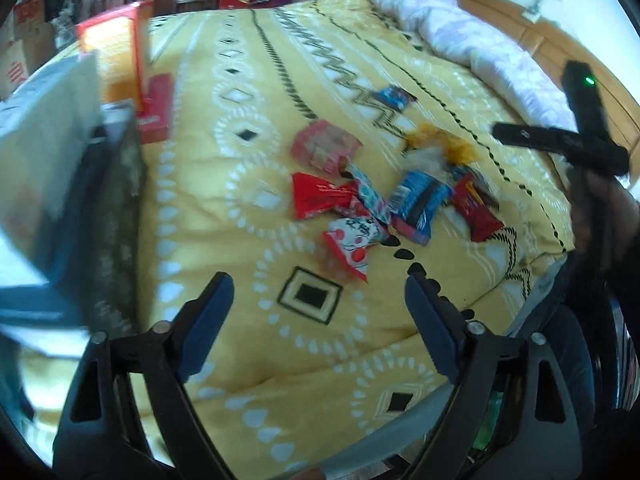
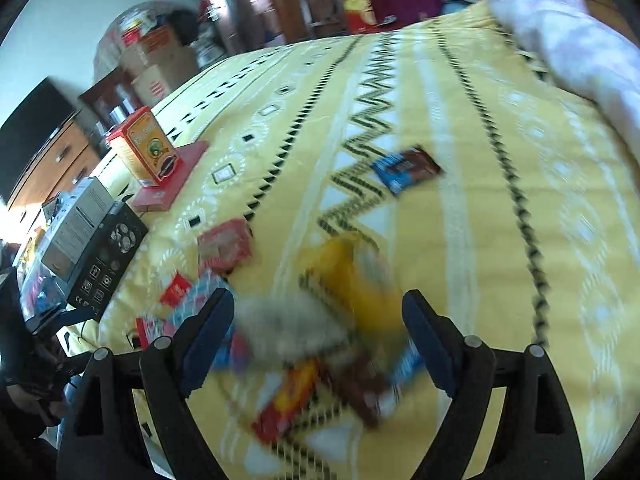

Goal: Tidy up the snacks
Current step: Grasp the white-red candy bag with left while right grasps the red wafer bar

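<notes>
Several snack packets lie in a loose pile on the yellow patterned bedspread (image 1: 248, 208). Among them are a red packet (image 1: 320, 196), a white-and-red one (image 1: 352, 244), a blue one (image 1: 420, 200) and a yellow one (image 1: 440, 144). My left gripper (image 1: 318, 284) hangs open just short of the pile, nothing between its fingers. My right gripper (image 2: 318, 300) is open above the pile. A blurred yellow packet (image 2: 352, 280) and a pale packet (image 2: 288, 328) lie below its gap, untouched by the pads. A blue-and-brown packet (image 2: 406, 170) lies apart, farther up the bed.
An orange box (image 2: 144, 148) stands on a flat red box (image 2: 168, 188) at the bed's left side. A black box (image 2: 108, 256) and a grey box (image 2: 76, 220) sit nearer. A pale quilt (image 1: 460, 28) lies against the wooden headboard (image 1: 560, 52). Cardboard cartons (image 2: 160, 68) clutter the room behind.
</notes>
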The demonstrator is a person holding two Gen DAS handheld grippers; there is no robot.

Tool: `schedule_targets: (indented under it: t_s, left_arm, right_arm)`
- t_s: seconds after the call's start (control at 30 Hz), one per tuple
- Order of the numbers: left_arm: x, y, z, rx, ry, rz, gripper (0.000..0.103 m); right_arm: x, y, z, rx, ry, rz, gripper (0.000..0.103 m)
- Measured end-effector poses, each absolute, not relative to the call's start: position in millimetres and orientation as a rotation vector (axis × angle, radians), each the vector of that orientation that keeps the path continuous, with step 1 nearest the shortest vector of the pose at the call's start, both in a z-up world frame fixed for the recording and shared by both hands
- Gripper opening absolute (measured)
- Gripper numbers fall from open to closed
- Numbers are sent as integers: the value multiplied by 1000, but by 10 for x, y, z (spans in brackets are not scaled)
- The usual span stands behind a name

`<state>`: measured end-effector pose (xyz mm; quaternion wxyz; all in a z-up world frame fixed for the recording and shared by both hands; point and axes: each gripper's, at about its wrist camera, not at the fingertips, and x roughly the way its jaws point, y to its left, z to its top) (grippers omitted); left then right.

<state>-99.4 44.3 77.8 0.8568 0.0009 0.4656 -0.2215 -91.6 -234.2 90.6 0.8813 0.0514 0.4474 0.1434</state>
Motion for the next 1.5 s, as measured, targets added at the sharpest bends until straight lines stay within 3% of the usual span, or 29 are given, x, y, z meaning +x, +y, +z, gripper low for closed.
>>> schedule_targets:
  t_s: [0.23,0.37,0.47,0.5,0.7,0.9,1.07,1.17,1.23,1.37,1.4,1.43,1.47,1.5]
  left_arm:
    - [-671,114,570,82,951,-569,74]
    - [-527,-52,291,110,1021,-578,59]
    - [-571,-79,303,85,1005,-578,29]
    - [-616,-64,323,83,998,-565,28]
    - [-985,124,318,45,954,-530,32]
    - [-1014,159,373,42,927,-528,63]
    - [-952,240,492,21,860,-470,75]
    - [-853,242,433,22,874,-469,73]
    - [-803,189,374,39,897,-488,70]
    - [-769,43,276,95,933,-534,44]
    - [-773,27,269,98,932,-534,41]
    - [-781,27,276,94,933,-531,40]
    - [-783,36,288,79,934,-531,37]
    - [-789,45,304,70,933,-530,36]
  right_arm:
    - [-1493,-2330,561,263,996,312,88]
    - [-1582,-2324,405,313,1015,318,88]
    - [-1621,-2339,386,320,1010,311,88]
    - [-1631,-2347,396,323,1005,310,88]
    - [-1697,-2384,382,332,995,313,88]
    - [-1672,-2246,301,332,1008,325,88]
    - [-1524,-2085,348,287,988,307,88]
    - [-1395,-2028,233,256,1013,283,87]
    - [-1332,-2010,140,260,1029,283,77]
    - [-1311,-1956,8,223,1041,259,66]
    - [-1328,-1975,0,225,1034,251,59]
    - [-1344,-2000,5,229,1025,244,41]
    - [-1354,-2028,10,240,1020,243,32]
    - [-1370,-2061,19,252,1014,243,28]
